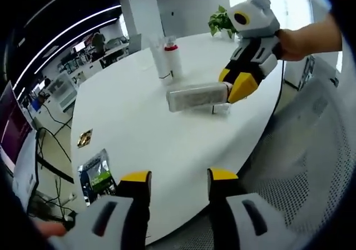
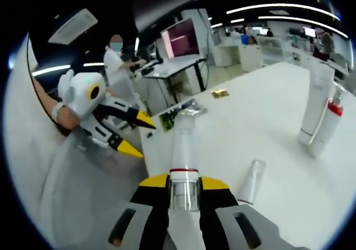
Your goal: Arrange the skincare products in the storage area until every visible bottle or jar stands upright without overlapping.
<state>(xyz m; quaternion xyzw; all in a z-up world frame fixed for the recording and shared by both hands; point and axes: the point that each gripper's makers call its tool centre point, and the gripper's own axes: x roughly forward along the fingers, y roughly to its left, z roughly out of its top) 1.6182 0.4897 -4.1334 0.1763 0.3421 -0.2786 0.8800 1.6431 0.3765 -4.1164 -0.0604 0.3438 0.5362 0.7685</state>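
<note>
One tube (image 2: 183,141) lies flat near the edge of the white surface (image 1: 139,122) closest to the person, and the right tongs (image 2: 183,184) pinch it at its capped end, with the crimped tail pointing away across the surface. Raising it from this end is risky: the soft body may sag or swing, and the smooth plastic may slip out of the pinch, since the hold sits right by the cap. The edge is near, so a dropped tube could roll off to the floor. A small clear bottle (image 2: 251,180) lies just beside the tube, and a wide swing could knock it. Two tall items already stand upright toward the far edge, a white tube (image 1: 157,61) and a red-collared bottle (image 1: 172,61), touching or nearly so; setting the lifted tube too close could topple them. The left tongs (image 1: 178,179) hover spread and empty over the near edge, well apart from everything.
</note>
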